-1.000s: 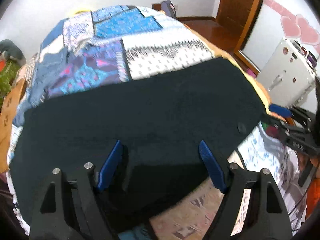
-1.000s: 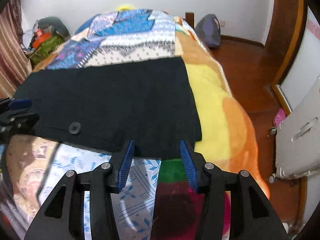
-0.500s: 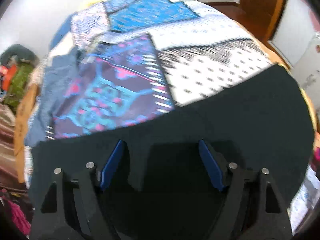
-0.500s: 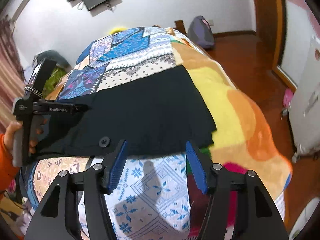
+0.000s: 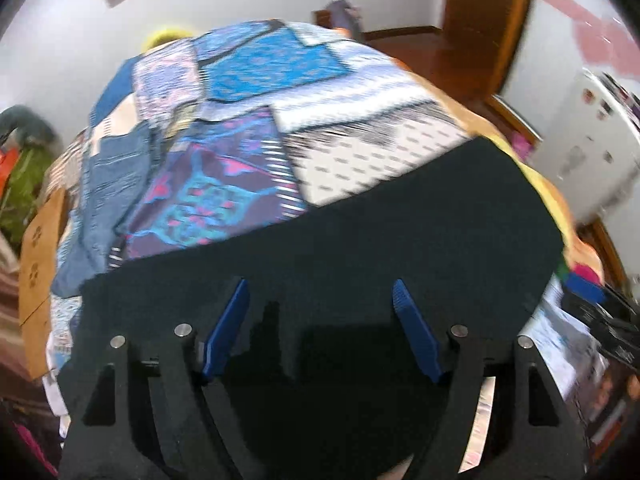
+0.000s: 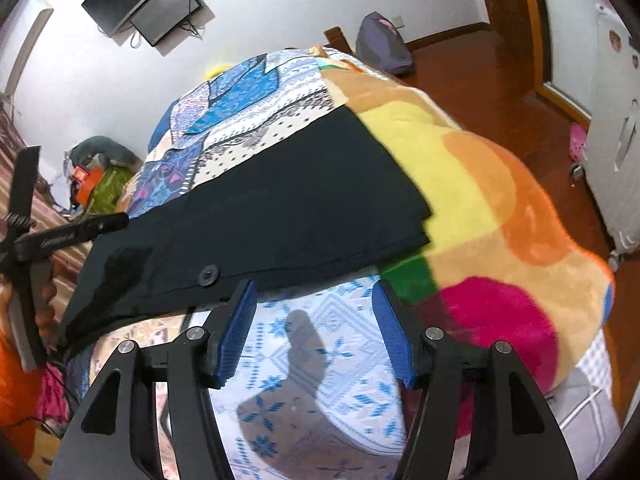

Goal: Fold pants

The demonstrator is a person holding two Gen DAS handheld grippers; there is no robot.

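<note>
The black pants [image 6: 260, 208] lie folded in a flat band across the bed [image 6: 500, 208], over the patchwork quilt [image 5: 248, 92] on one side and just reaching the yellow and orange blanket [image 6: 472, 176] on the other; a round button [image 6: 209, 274] shows near their front edge. The left tool [image 5: 318, 296] hangs over the middle of the dark cloth with its blue pads [image 5: 224, 328] spread wide and nothing between them. Half a second ago its view was filled more by the quilt and less by the pants' right end; now the camera has swung back so that the right edge of the pants, the yellow blanket and the white cabinet [image 5: 588, 128] beyond the bed are in sight again, though the frame is blurred. The right tool [image 6: 312, 292] is likewise gaping and empty, hovering over the blue-patterned sheet [image 6: 320, 360] just short of the pants' near edge. Compared with a second ago, when its tips sat at the hem, it has drawn back and risen, so the wall-mounted screen [image 6: 148, 4] and more of the wooden floor [image 6: 480, 64] have come into view. The pants themselves have kept the same shape throughout.
</note>
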